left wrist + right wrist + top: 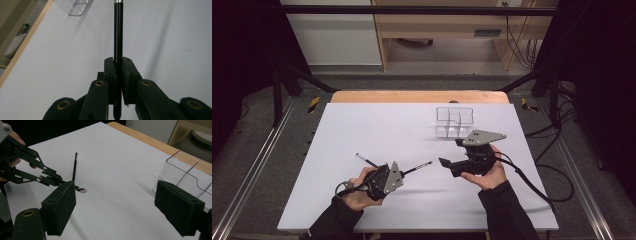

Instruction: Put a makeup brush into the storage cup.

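High view takes in the white surface [362, 130], its wooden edge showing at 12 o'clock. A clear plastic organizer [455, 121] with dividers stands toward 1 o'clock from the surface's middle. The right claw [444, 162], held in the person's right hand [488, 176] at about 5 o'clock, points toward 9 o'clock with its jaws spread wide and nothing between them; the right gripper view shows both pads well apart, the organizer [186, 176] just beyond the right-side pad. The left claw [404, 173], in the left hand [357, 192] at 7 o'clock, is clamped on a black pen [418, 167] that juts toward 2 o'clock, its tip clear of the surface. In the left gripper view the pen [118, 32] runs straight up between the closed jaws. A second black pen [367, 160] lies on the surface just beyond the left hand, at 11 o'clock from it.
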`<move>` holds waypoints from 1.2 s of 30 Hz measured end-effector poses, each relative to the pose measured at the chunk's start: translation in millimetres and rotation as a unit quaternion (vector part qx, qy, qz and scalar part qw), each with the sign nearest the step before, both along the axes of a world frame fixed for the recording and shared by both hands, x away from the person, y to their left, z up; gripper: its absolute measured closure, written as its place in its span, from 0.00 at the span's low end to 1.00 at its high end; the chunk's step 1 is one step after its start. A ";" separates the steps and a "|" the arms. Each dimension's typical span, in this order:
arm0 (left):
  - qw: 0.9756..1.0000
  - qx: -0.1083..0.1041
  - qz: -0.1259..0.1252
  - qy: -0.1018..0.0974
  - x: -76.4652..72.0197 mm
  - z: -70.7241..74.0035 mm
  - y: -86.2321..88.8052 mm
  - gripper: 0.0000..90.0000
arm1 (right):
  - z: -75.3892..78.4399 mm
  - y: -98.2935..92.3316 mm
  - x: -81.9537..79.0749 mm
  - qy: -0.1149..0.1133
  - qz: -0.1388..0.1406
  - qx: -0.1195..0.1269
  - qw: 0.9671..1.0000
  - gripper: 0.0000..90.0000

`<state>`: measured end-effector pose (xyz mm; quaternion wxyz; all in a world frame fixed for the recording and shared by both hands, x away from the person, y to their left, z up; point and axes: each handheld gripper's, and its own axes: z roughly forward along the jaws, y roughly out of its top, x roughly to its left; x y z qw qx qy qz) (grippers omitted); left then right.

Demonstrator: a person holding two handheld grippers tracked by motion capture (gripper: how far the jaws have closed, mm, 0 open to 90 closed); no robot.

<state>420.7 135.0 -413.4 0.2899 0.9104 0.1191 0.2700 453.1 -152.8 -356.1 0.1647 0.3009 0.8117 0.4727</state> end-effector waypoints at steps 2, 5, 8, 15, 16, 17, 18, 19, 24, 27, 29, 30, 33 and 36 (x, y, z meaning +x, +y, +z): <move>1.000 -0.009 0.006 0.003 0.7 -0.5 1.2 0.92 | -2.1 -1.2 -1.2 0.001 -0.002 0.004 1.000 0.18; 1.000 -0.023 0.016 0.006 0.8 -0.9 2.4 0.92 | -6.1 -2.5 -3.1 0.000 -0.004 0.007 1.000 0.17; 0.999 -0.045 0.026 0.011 1.1 -0.4 4.3 0.92 | -10.7 -3.9 -5.4 -0.001 -0.007 0.014 1.000 0.17; 0.995 -0.087 0.043 0.029 1.4 -1.9 6.3 0.92 | -21.1 -4.1 -9.0 -0.003 -0.017 0.041 0.999 0.16; 0.994 -0.091 0.045 0.031 1.6 -2.1 6.2 0.92 | -22.0 -4.1 -9.1 -0.002 -0.016 0.041 0.999 0.16; 0.994 -0.094 0.047 0.032 1.8 -2.4 6.2 0.92 | -22.9 -3.4 -9.2 -0.002 -0.017 0.040 0.999 0.16; 0.993 -0.097 0.050 0.033 2.0 -2.9 6.3 0.92 | -23.8 -2.7 -9.6 -0.004 -0.017 0.038 0.999 0.15; 0.993 -0.101 0.053 0.036 2.2 -3.5 6.3 0.92 | -24.8 -2.1 -9.9 -0.003 -0.017 0.039 0.999 0.15; 0.991 -0.115 0.061 0.038 2.6 -5.6 7.1 0.92 | -30.1 -0.5 -11.2 -0.004 -0.017 0.050 0.999 0.15; 0.989 -0.129 0.069 0.036 2.5 -5.6 7.0 0.92 | -33.3 0.5 -10.4 0.000 -0.015 0.060 0.998 0.15; 0.986 -0.140 0.077 0.039 2.8 -5.7 7.2 0.92 | -33.9 1.2 -10.1 -0.002 -0.018 0.063 0.998 0.14; 0.985 -0.147 0.079 0.041 3.0 -6.0 7.2 0.92 | -34.0 1.5 -10.0 -0.001 -0.018 0.067 0.998 0.14; 0.981 -0.164 0.088 0.047 3.4 -6.3 7.4 0.92 | -34.2 2.6 -9.8 -0.004 -0.020 0.078 0.997 0.14; 0.977 -0.182 0.093 0.054 3.4 -7.2 7.2 0.92 | -35.3 4.4 -9.4 0.000 -0.021 0.089 0.996 0.14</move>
